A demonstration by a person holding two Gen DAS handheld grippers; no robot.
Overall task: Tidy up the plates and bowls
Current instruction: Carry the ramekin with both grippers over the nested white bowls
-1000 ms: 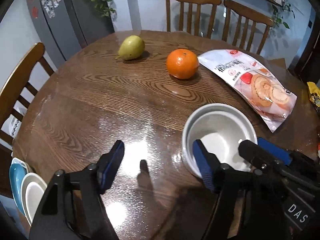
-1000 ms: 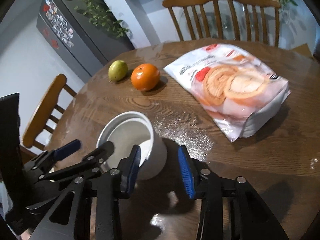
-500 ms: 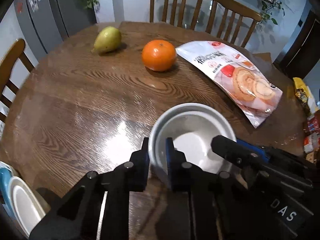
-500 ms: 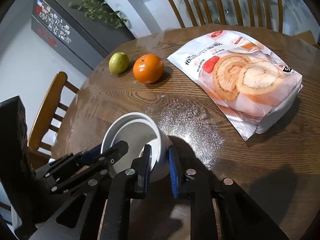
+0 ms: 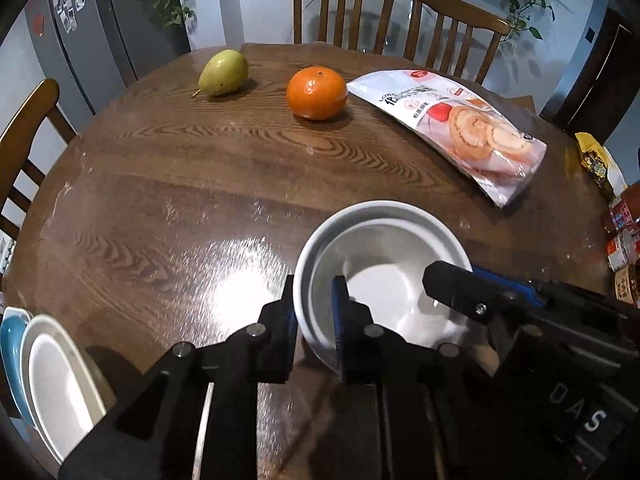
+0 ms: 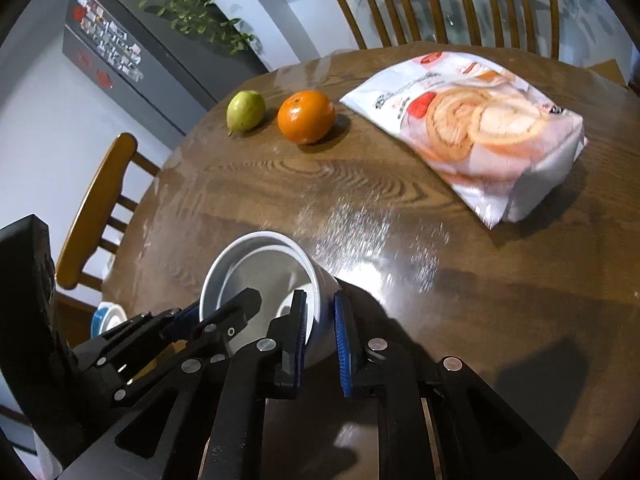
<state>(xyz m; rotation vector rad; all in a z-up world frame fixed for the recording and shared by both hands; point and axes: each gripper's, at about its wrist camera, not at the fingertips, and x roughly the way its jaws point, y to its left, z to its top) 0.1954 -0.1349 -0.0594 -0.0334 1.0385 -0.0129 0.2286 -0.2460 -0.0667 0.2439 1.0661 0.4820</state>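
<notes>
A white bowl [image 5: 384,264] sits near the front edge of the round wooden table [image 5: 180,184]. My left gripper [image 5: 316,312] is shut on its left rim, one pad inside the wall and one outside. The right gripper [image 6: 320,320] is shut on the opposite rim of the same bowl [image 6: 260,272], also with a pad on each side. Each gripper shows in the other's view: the right gripper [image 5: 480,288] over the bowl's right rim, the left gripper [image 6: 208,316] at its left. A stack of white and blue plates [image 5: 48,368] lies below the table edge at the lower left.
A green pear [image 5: 222,72], an orange [image 5: 317,93] and a bag of roll cake [image 5: 460,128] lie across the far half of the table. Snack packets [image 5: 618,240] crowd the right edge. Wooden chairs [image 5: 348,4] stand behind and at the left.
Both grippers stood open beside the bowl a second ago. Each has since closed on the bowl's rim, and both views have shifted slightly over the table.
</notes>
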